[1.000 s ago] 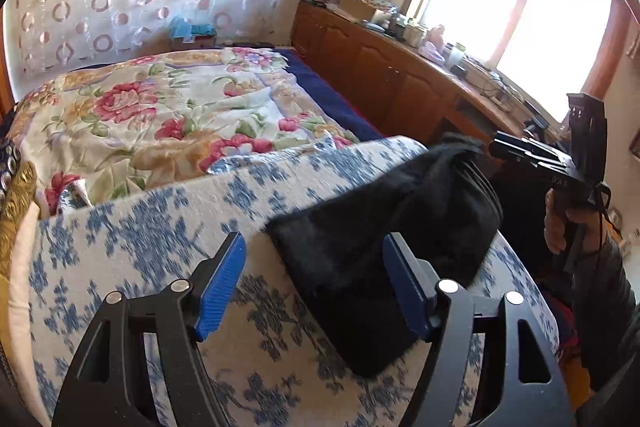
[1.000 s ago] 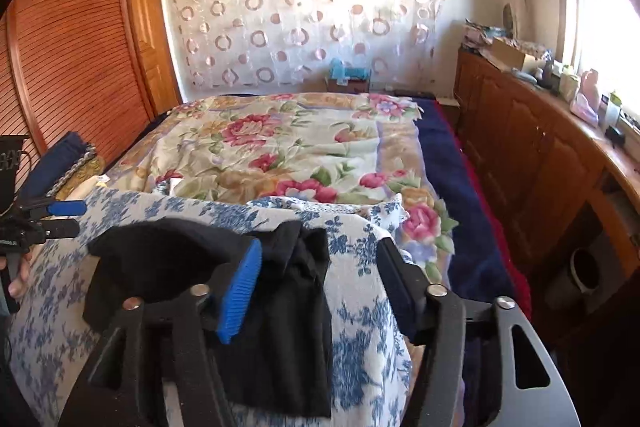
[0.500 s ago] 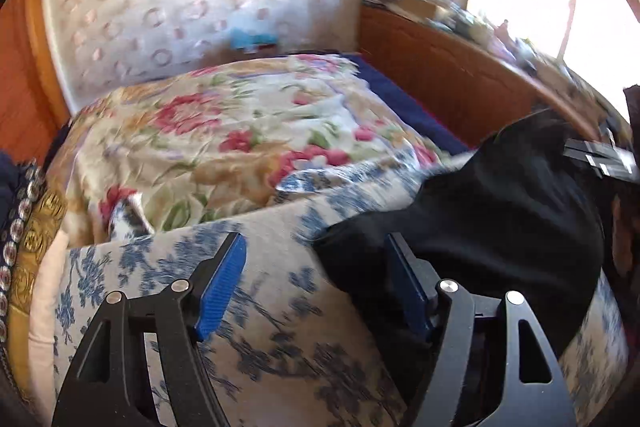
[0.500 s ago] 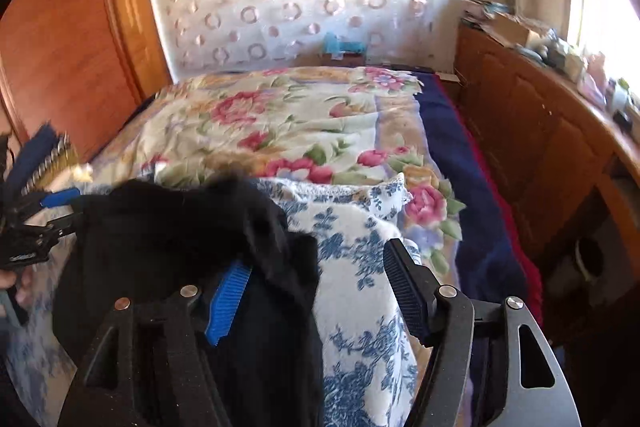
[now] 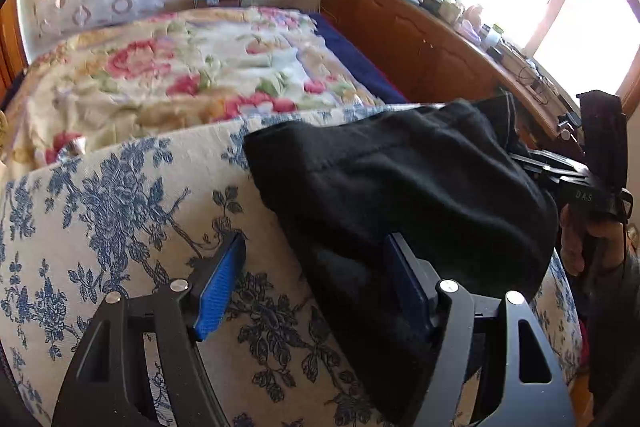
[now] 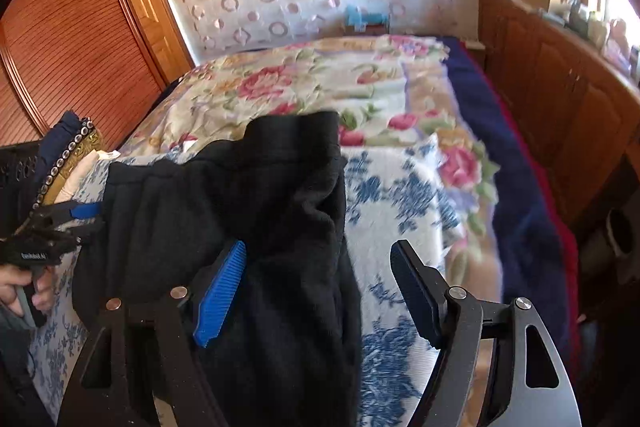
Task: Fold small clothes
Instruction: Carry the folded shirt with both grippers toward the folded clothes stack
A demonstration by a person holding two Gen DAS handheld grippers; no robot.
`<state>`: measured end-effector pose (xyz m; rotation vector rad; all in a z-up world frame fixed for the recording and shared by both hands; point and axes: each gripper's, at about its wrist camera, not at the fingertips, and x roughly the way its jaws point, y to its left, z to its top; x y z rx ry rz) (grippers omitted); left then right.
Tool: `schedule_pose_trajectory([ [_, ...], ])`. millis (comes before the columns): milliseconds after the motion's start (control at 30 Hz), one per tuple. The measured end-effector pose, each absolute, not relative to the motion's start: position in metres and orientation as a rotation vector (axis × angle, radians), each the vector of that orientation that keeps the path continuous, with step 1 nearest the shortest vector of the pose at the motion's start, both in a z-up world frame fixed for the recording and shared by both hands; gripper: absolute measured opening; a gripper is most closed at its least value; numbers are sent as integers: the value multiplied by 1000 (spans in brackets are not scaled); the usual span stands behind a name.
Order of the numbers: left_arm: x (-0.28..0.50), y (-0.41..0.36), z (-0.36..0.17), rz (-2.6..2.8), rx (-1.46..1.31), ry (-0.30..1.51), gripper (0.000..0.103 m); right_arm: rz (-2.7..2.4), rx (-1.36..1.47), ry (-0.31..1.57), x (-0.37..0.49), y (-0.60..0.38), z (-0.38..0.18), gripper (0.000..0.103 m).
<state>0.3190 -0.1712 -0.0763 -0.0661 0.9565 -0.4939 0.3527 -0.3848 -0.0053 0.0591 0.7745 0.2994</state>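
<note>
Soft black knit garment, draped on the blue-floral cushion for folding: left gripper wide over its near edge; right gripper opening, gripping nothing.

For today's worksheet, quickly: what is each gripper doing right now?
Left gripper: open, holding nothing; the black garment lies against one finger.
Right gripper: jaws opening, garment edge between them, not pinched.
</note>
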Motion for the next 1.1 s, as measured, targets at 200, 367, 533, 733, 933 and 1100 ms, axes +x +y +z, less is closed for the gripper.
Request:
schedule_pose_trajectory([
  [200, 316, -176, -75, -546, -105, 970, 66, 333, 114, 807, 367, -392, -8, 76],
  [367, 320, -174, -75, -576, -159, 978, 44, 368, 118, 806, 365, -390, -9, 64],
  [533, 319, -174, -73, -599, -184, 964, 11, 445, 112, 809, 356, -383, -13, 24],
  [733, 293, -167, -34, -646, -191, 859, 9, 400, 58, 686, 336, -380, 12, 18],
  [933, 262, -142, 7, -624, -181, 734, 8, 438, -10, 576, 319, -357, 50, 18],
  [1100, 231, -85, 39, -538, -205, 639, 8, 510, -70, 510, 317, -318, 74, 18],
])
